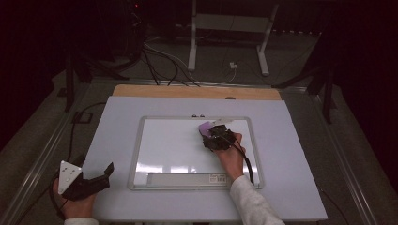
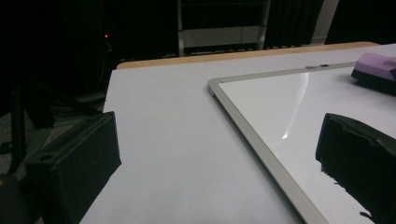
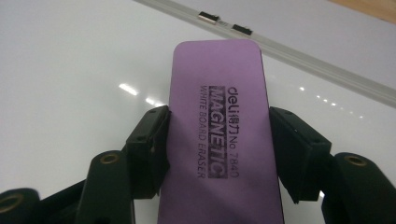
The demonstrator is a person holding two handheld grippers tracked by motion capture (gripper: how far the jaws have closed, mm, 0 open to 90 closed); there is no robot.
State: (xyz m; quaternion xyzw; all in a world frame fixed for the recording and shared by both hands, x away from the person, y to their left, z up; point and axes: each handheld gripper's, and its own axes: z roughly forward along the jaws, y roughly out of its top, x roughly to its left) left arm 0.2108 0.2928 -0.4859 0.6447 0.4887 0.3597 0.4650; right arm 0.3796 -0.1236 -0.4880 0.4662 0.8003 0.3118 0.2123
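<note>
**A:** Start with the high view. What have you got?

**B:** My right gripper (image 1: 217, 137) is out over the whiteboard (image 1: 178, 154), near its far edge and right of the middle, with the purple eraser (image 1: 205, 127) sticking out ahead of it toward that edge. My left gripper (image 1: 87, 183) sits well apart, off the board near the table's (image 1: 117, 122) near left corner, so the right hand is the one on the job.

**A:** And the left gripper view?

**B:** The jaws stand wide apart with nothing between them, so that gripper is released. The board's frame (image 2: 252, 135) runs past on the right, and I can see the eraser (image 2: 376, 65) far off at the upper right.

**A:** Right gripper view?

**B:** Here the right gripper (image 3: 217, 144) is clenched on the eraser (image 3: 224, 116): one pad presses each long side. Its long axis runs straight away from me, in line with the jaws, printed face up. Two small magnets (image 3: 224, 23) sit on the frame just beyond its far end.

**A:** So what does the next stroke turn on?

**B:** I judge the eraser is close to the far frame, so any wipe has room only sideways or back toward me. Whether it touches the board, I can't tell.
</note>
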